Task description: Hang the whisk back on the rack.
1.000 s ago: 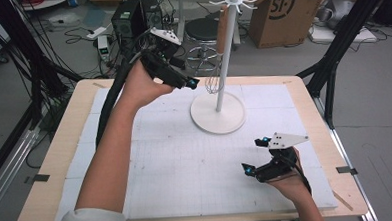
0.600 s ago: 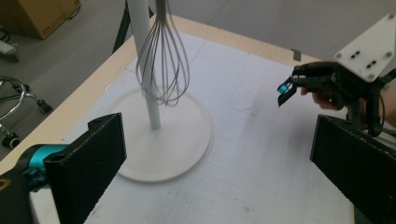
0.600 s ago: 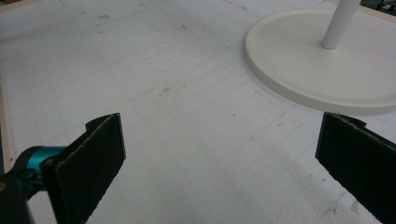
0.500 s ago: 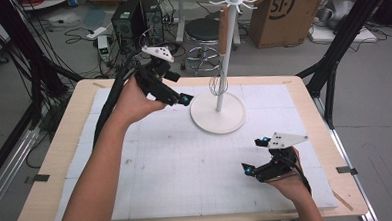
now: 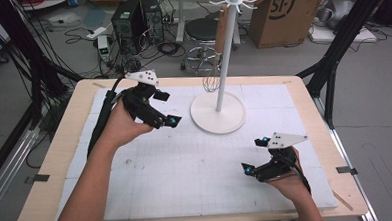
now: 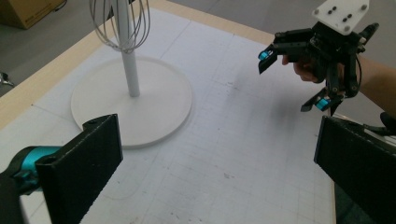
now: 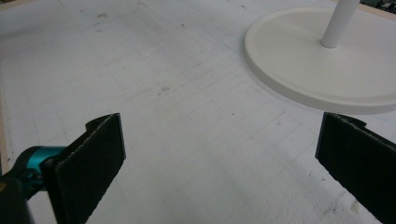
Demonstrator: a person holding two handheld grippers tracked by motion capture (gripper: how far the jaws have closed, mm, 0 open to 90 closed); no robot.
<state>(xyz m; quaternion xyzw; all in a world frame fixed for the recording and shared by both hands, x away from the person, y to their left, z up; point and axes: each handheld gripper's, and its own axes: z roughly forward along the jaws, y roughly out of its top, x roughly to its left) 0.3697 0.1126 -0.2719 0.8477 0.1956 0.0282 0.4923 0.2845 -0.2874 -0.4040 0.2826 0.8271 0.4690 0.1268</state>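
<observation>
So my left gripper (image 5: pixel 168 109) is up over the far left of the white mat (image 5: pixel 187 181), jaws spread wide with nothing between them, pointing at the white stand (image 5: pixel 219 109). A wire whisk (image 6: pixel 120 21) hangs right against the stand's pole. My right gripper (image 5: pixel 253 155) sits low near the front right of the mat, also gaping open and empty.
</observation>
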